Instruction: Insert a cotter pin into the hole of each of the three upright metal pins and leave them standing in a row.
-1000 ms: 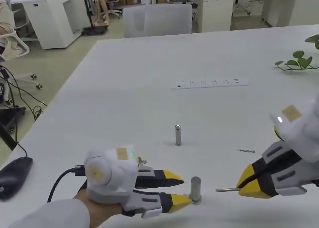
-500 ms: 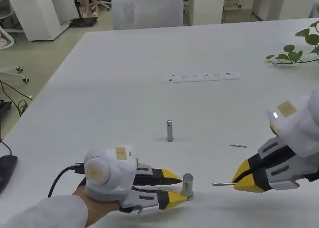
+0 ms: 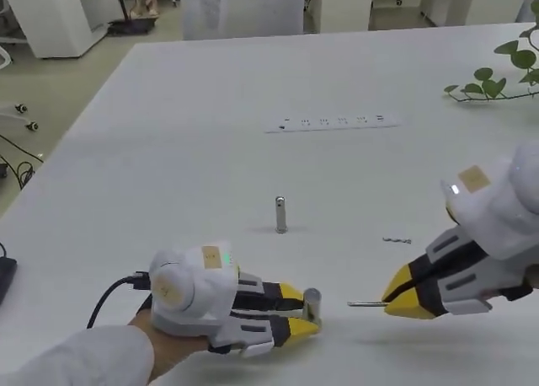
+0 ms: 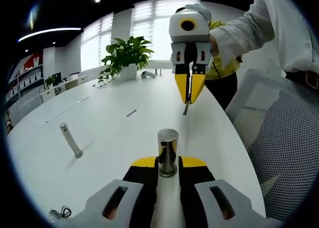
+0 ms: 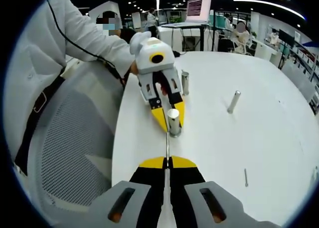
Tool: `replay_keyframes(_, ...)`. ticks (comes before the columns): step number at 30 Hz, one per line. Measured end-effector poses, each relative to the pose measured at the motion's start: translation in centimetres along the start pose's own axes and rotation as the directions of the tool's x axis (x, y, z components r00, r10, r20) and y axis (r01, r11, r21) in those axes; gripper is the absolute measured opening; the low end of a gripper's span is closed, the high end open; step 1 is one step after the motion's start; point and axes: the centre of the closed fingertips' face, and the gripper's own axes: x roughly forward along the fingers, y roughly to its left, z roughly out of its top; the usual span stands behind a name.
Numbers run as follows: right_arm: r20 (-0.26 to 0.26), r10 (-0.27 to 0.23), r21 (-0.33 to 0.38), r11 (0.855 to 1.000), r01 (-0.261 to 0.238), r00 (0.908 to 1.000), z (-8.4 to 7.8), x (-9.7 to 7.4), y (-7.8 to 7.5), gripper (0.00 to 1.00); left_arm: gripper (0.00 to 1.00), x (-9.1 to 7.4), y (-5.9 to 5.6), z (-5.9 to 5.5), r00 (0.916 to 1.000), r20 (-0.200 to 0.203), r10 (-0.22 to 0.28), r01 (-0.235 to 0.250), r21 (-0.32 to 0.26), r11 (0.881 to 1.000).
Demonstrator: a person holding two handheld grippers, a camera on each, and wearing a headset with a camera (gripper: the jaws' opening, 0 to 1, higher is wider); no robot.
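An upright metal pin (image 3: pixel 312 304) (image 4: pixel 168 151) stands near the table's front edge, and my left gripper (image 3: pixel 307 313) (image 4: pixel 168 163) is shut on its base. My right gripper (image 3: pixel 389 300) (image 5: pixel 168 161) is shut on a thin cotter pin (image 3: pixel 365 303) (image 5: pixel 167 143). That cotter pin lies level and points at the held pin (image 5: pixel 173 121) from a short gap to its right. A second upright pin (image 3: pixel 280 214) (image 5: pixel 233 101) stands farther back. In the right gripper view a third pin (image 5: pixel 185 82) shows behind the left gripper (image 5: pixel 167 121).
A loose cotter pin (image 3: pixel 396 240) (image 4: pixel 131 113) lies on the white table (image 3: pixel 210 150) to the right of the second pin. A white power strip (image 3: pixel 330 122) lies farther back and a green plant (image 3: pixel 497 83) at the far right. A black cable (image 3: pixel 114 293) trails from the left gripper.
The left gripper has slid forward until the near pin sits between its jaws. The right gripper with its cotter pin has stayed about the same distance from that pin. The head camera has shifted.
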Motion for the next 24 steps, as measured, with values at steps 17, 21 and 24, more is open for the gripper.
replay_keyframes(17, 0.004, 0.001, 0.003, 1.0, -0.001, 1.0, 0.2, 0.5, -0.5, 0.02, 0.12, 0.7, 0.1, 0.1, 0.9997, 0.024, 0.01, -0.01, 0.003, 1.0)
replay_keyframes(21, 0.008, 0.0, -0.006, 1.0, 0.0, 1.0, 0.4, 0.9, -0.6, 0.02, 0.11, 0.6, 0.0, 0.1, 0.9993, 0.034, 0.016, -0.016, -0.002, 1.0)
replay_keyframes(24, 0.011, 0.0, -0.015, 1.0, 0.0, 0.9999, 0.5, 1.1, -0.7, 0.02, 0.11, 0.6, 0.0, 0.0, 0.9991, 0.039, 0.017, -0.017, 0.0, 1.0)
